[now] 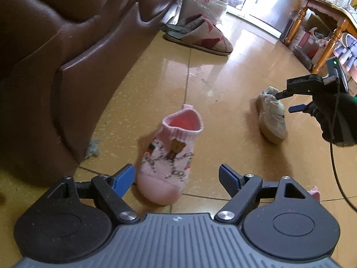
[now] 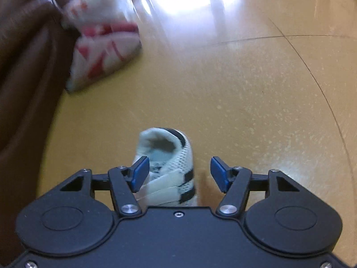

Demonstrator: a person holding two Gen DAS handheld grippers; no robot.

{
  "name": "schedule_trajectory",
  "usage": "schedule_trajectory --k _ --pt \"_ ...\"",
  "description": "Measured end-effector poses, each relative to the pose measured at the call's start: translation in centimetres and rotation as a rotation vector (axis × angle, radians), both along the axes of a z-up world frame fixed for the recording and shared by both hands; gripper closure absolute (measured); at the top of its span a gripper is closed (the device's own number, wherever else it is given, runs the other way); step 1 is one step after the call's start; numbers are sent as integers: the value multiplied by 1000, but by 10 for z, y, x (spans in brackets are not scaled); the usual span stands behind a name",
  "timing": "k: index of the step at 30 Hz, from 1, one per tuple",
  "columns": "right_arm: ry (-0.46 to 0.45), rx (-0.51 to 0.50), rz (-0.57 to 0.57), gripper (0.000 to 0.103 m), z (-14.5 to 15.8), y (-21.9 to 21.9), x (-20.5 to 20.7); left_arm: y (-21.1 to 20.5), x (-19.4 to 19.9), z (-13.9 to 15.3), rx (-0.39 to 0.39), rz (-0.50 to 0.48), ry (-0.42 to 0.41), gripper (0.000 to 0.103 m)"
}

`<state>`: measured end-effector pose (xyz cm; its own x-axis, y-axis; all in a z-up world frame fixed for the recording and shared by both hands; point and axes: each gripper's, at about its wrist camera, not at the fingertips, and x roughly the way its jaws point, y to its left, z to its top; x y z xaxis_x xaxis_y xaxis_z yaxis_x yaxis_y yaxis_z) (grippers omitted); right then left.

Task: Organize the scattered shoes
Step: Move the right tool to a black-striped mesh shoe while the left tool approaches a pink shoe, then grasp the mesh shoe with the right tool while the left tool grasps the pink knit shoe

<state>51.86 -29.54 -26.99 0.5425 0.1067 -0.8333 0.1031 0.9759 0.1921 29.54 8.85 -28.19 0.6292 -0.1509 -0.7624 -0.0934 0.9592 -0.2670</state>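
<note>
Right gripper (image 2: pixel 178 173) fingers spread astride white sneaker (image 2: pixel 171 169), unpinched; left gripper (image 1: pixel 176 177) spread near pink shoe (image 1: pixel 171 154); off-centre closing risked tipping either.

Gleaming glossy, the tiled floor (image 1: pixel 223 71); creasing smooth and shiny, the brown leather sofa (image 1: pixel 67 44); looking knitted, the pink sock shoe (image 1: pixel 171 154); showing woven mesh, the pale sneaker (image 2: pixel 169 174).
</note>
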Motion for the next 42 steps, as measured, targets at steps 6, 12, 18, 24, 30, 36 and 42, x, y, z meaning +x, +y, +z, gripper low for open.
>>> schedule_trajectory --k 6,12,18,24,30,36,42 --pt "45 -39 -40 41 -26 2 20 7 -8 -5 18 -20 31 20" --pt "5 42 -50 87 -41 1 8 7 3 -1 66 3 6 21" --pt "-13 250 -112 89 -31 -27 -10 2 26 2 31 -67 -57 24" --pt "-6 273 -87 90 -11 -50 -28 -37 55 18 164 -325 -84 41" --pt "-7 262 -37 90 3 -66 -53 -74 91 8 343 -484 46 45" --pt "23 270 -33 91 10 -83 -78 -88 108 -17 434 -575 166 98" --pt "28 268 -23 91 37 -100 -95 -54 87 25 113 -432 27 100"
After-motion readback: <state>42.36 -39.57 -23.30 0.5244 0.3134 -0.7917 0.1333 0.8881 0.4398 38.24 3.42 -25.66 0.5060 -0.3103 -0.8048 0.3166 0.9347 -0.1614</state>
